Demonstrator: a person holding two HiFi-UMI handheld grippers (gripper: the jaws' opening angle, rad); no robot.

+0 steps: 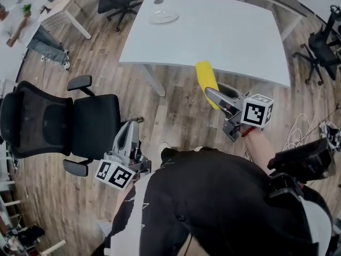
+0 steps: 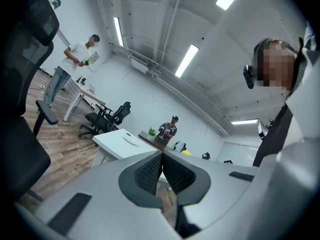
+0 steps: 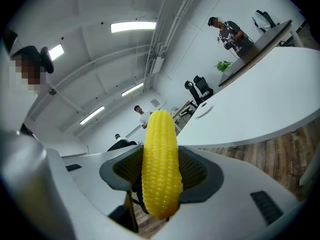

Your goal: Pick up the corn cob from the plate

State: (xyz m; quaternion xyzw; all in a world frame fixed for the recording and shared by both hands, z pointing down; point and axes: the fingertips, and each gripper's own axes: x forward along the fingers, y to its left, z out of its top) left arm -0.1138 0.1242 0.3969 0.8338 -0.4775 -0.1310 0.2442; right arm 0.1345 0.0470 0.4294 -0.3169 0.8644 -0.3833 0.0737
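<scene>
Clamped between my right fingers, the corn cob stands upright. The dark ribbed pads press its lower half from both sides, and its blunt top rises clear above them. Only the right gripper view shows that grip. The head view shows instead where the cob hangs: held up by my right gripper off the white surface, its tip showing against the near edge and the rest over the wooden floor. The plate lies at the far end of that surface, well apart from the cob, with a small dark round thing just beyond it. I cannot tell from any view whether anything lies in the plate. My left gripper hangs low beside the black office chair. The left gripper view alone shows its fingers pressed together, nothing between them.
</scene>
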